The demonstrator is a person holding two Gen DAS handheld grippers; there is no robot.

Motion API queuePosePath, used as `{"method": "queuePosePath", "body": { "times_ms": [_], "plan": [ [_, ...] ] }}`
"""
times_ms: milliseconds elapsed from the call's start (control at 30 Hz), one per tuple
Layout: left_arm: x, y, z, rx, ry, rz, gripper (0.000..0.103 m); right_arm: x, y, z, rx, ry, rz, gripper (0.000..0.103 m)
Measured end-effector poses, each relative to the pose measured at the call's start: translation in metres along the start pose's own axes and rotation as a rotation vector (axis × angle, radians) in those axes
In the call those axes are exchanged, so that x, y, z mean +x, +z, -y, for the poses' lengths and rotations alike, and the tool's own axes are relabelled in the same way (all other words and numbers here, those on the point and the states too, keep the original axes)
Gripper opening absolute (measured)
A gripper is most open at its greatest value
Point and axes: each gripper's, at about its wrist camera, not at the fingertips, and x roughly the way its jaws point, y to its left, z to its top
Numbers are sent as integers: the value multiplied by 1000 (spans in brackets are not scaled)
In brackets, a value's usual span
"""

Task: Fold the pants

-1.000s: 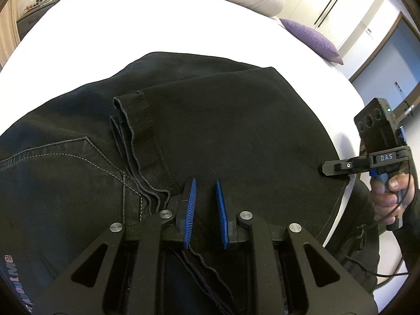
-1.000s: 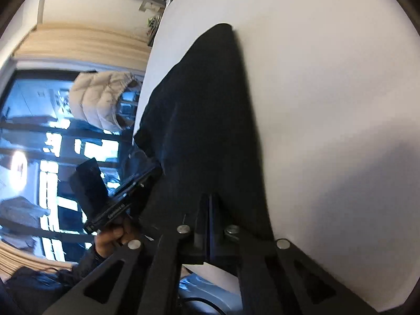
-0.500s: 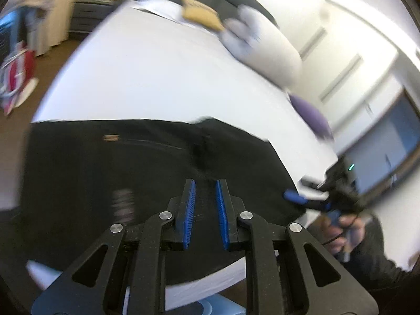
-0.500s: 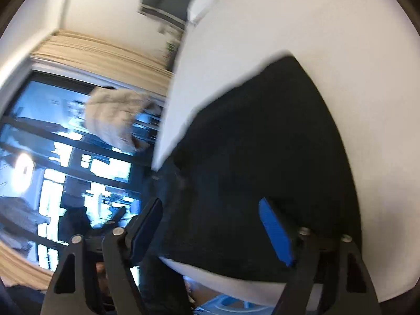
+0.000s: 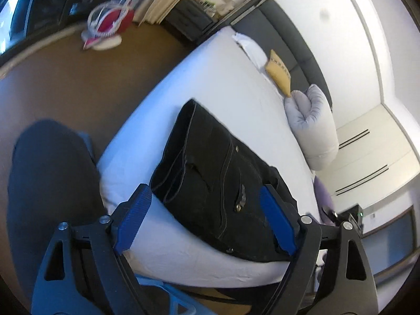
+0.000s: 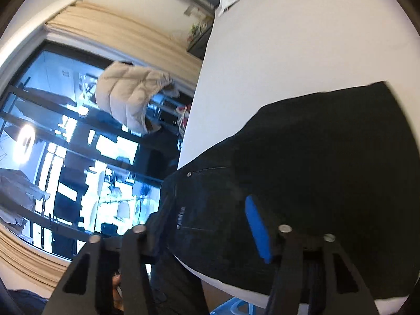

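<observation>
The folded black pants (image 5: 220,183) lie on the white bed (image 5: 215,84) near its foot edge. The left gripper (image 5: 207,223) hangs above that edge, tilted down; its jaws have just opened wide, empty. The right gripper (image 6: 204,225), rolled sideways above the pants, has just narrowed, pinching nothing

Both the left gripper (image 5: 204,223) and right gripper (image 6: 202,225) have black skeletal frames, silver screw heads and ribbed blue pads (image 5: 132,221).
</observation>
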Motion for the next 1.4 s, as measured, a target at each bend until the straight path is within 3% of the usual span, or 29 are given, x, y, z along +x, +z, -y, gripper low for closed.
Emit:
{"method": "queuePosePath", "body": {
  "times_ms": [33, 67, 300, 467, 533, 633, 700, 900, 967, 1000, 1200, 1267, 1400],
  "plan": [
    [2, -4, -2, -9, -3, -11, 84, 9, 3, -1, 8, 0, -13, 40],
    [4, -5, -4, -22, -10, -23, 84, 18, 4, -2, 21, -6, -23, 39],
    [50, -15, -24, -204, -81, -124, 83, 48, 1, -2, 56, 52, -76, 38],
    [72, -13, -34, -264, -123, -111, 82, 58, 4, -1, 70, 82, -127, 38],
    [77, -12, -36, -280, -136, -105, 75, 63, 9, -3, 63, 66, -145, 38],
    [81, -7, -37, -299, -134, -105, 51, 74, 18, -3, 73, 36, -176, 38],
    [84, -5, -34, -291, -122, -110, 34, 84, 22, -4, 64, 9, -208, 38],
    [89, -1, -20, -236, -74, -100, 25, 110, 24, 12, 65, -136, -319, 38],
    [88, 1, -12, -209, -60, -95, 24, 118, 19, 22, 60, -197, -341, 26],
    [89, 2, -8, -194, -56, -91, 22, 119, 19, 25, 61, -211, -337, 17],
    [84, 13, 32, -58, -45, -58, 16, 116, 10, 29, 70, -206, -277, 15],
    [81, 13, 50, -6, -47, -50, 14, 110, 5, 31, 81, -175, -254, 19],
    [84, 19, 92, 95, -46, -38, 14, 82, 6, 30, 111, -90, -157, 58]
  ]
}}
